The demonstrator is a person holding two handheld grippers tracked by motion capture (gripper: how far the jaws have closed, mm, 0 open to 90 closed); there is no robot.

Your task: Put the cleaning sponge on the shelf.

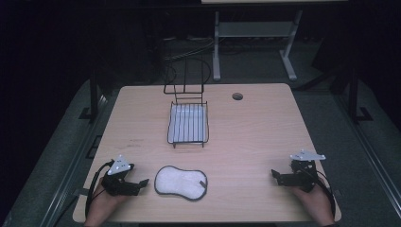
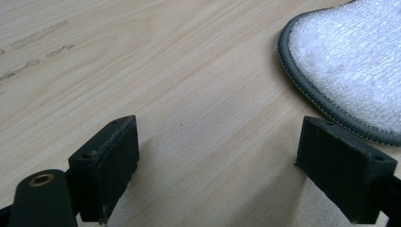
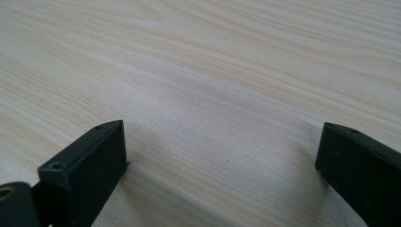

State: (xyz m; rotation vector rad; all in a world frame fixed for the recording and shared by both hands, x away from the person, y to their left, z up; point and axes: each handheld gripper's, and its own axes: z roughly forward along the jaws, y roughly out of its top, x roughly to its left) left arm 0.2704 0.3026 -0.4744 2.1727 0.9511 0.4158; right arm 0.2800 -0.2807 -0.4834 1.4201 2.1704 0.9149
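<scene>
Nothing looks started: both left tongs (image 1: 142, 181) and right tongs (image 1: 274, 174) rest released on the light wooden table (image 1: 255, 132), the white grey-edged pad (image 1: 181, 182) untouched near the black wire rack (image 1: 188, 123).

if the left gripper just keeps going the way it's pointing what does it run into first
Most likely the white scrubbing pad: the left gripper points at its near edge, jaws open, bare table between. Depth is hard to judge.

The left gripper view's edge cuts off the white pad (image 2: 350, 61).
</scene>
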